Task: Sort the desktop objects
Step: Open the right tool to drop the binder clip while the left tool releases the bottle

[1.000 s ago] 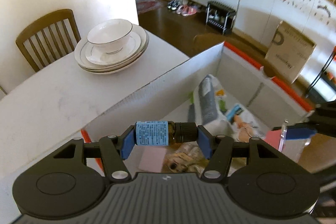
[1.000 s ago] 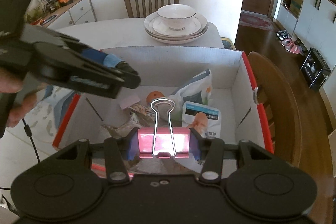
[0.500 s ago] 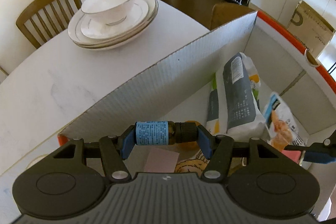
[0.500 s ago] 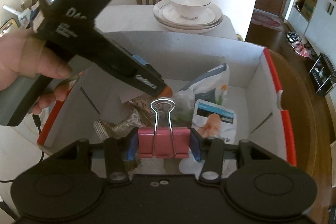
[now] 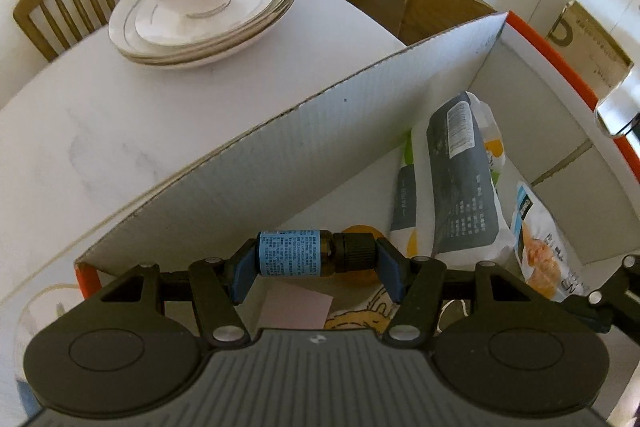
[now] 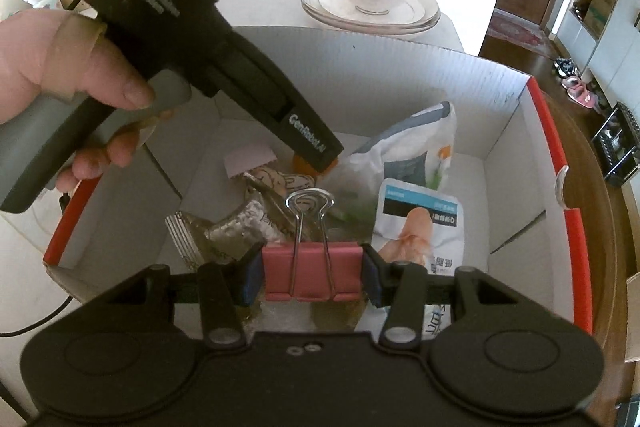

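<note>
My left gripper [image 6: 320,163] covers most of the orange round thing [image 6: 302,166] in the white cardboard box [image 6: 400,59]; what it is I cannot tell. The small amber bottle's blue label [image 5: 289,253] is too fine to read. At three o'clock, my right gripper [image 5: 616,301] is cut by the picture's edge. Crinkled clear wrappers [image 6: 228,231] sit half behind my pink binder clip [image 6: 312,273].
</note>
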A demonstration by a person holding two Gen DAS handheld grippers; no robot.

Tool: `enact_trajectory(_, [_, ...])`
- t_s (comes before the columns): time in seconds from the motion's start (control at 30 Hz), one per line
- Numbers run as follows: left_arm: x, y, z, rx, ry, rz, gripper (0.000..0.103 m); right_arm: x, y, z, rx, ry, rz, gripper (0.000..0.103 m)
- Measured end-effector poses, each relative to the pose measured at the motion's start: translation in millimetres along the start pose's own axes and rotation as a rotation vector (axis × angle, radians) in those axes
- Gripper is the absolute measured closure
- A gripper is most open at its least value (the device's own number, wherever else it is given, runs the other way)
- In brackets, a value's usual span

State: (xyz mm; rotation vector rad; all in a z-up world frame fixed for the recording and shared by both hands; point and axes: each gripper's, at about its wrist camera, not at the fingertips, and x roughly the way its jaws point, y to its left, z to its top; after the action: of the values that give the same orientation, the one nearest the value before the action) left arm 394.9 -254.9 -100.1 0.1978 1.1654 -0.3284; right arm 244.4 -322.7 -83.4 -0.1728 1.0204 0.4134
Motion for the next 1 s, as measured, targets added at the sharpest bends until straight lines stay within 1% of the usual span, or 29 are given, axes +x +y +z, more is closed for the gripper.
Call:
enact_trajectory(0.17, [-1,4,-2,-0.014,-0.006,-0.007,0.040,1,1,-2,-0.001,0.007,-0.001,0.054])
enact_trajectory(0.37, [-7,7,-3,-0.012,-0.042,-0.015,0.040,1,2,-3,0.000,0.007,-0.005,0.054])
enact_trajectory(0.57, [-26,6,-6,-0.001,-0.091,-0.017,0.039,-6,3,-6,-0.002,-0.006,-0.009,0.046])
enact_trajectory(0.67, [-36,4,-8,0.002,-0.121,-0.015,0.034,-11,3,-8,0.003,-0.013,-0.012,0.043])
enact_trajectory(0.8, [-49,5,-15,-0.005,-0.153,-0.014,0.034,-25,5,-12,0.016,-0.031,-0.009,0.039])
enact_trajectory(0.9, [-61,6,-21,-0.016,-0.175,-0.020,0.034,-34,2,-12,0.023,-0.044,-0.002,0.039])
enact_trajectory(1.0, [-73,5,-28,-0.019,-0.197,-0.026,0.033,-45,4,-13,0.028,-0.066,0.003,0.034])
